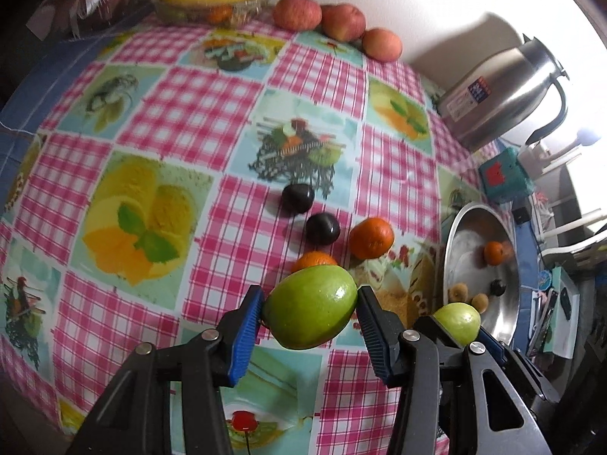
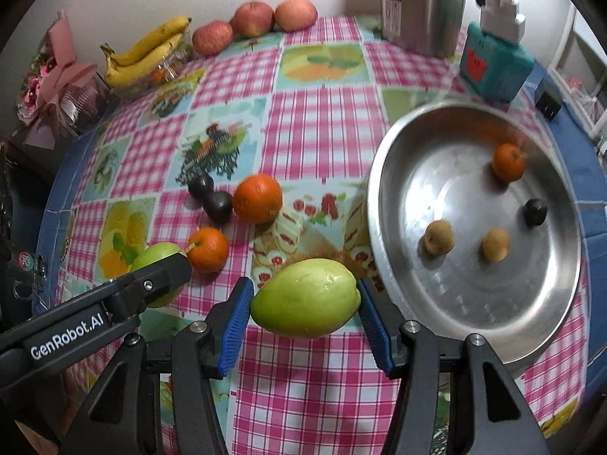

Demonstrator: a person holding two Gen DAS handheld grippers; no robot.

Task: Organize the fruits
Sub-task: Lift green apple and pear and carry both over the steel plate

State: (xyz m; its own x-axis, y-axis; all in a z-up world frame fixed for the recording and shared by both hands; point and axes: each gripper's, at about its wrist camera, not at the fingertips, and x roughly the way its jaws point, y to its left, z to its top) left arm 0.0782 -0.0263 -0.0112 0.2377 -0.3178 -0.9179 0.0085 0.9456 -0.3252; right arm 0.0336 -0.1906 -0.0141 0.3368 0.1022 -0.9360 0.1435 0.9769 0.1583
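Our left gripper (image 1: 310,316) pinches one green fruit (image 1: 309,307) and our right gripper (image 2: 305,309) pinches another green fruit (image 2: 305,297), both just beside the steel bowl (image 2: 417,295). Two oranges (image 2: 258,199) and two dark plums (image 2: 218,204) lie on the tablecloth (image 2: 322,121) near that bowl, with small fruits inside it.

The left black plastic two-finger gripper (image 1: 309,305) has angular linkage arms with triangular cut-outs, joined by round silver pivot screws. Each finger ends in a blue ribbed rubber pad (image 1: 246,331). The right black plastic two-finger gripper (image 2: 305,305) is of identical construction, with matching blue ribbed pads (image 2: 233,326). White "GenRobot.AI" lettering (image 2: 66,341) marks the left unit's side.
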